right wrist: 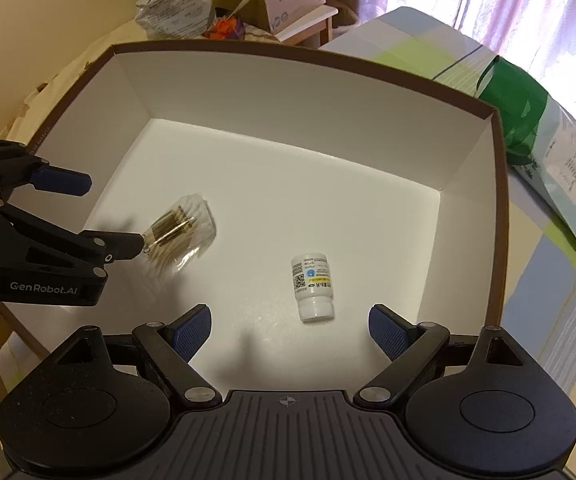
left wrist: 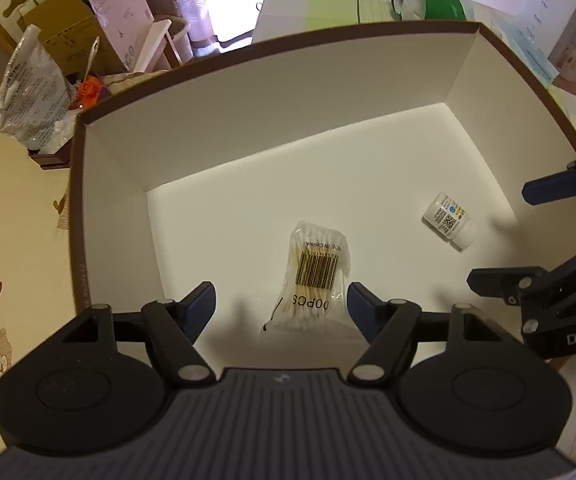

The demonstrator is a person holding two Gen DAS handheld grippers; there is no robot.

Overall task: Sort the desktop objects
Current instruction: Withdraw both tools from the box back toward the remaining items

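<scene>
Both grippers hang over the open box with their jaws spread wide and nothing between them. The left gripper [left wrist: 281, 306] sits above the near-left part of the box, and the clear packet of cotton swabs [left wrist: 315, 274] lies flat on the white floor just ahead of it, barcode up, in the gap between the blue finger pads [left wrist: 202, 306] without touching either. The right gripper [right wrist: 289, 330] hovers over the near-right part, with the small white pill bottle [right wrist: 312, 287] lying on its side on the floor in front of it, cap toward the gripper. Packet and bottle lie well apart. The box [right wrist: 295, 56] is white inside with a brown rim. Behind it stand a crinkled plastic bag [left wrist: 32, 88] and cardboard cartons [left wrist: 70, 32]; a green pouch [right wrist: 527, 120] lies on the checked cloth to the right.
</scene>
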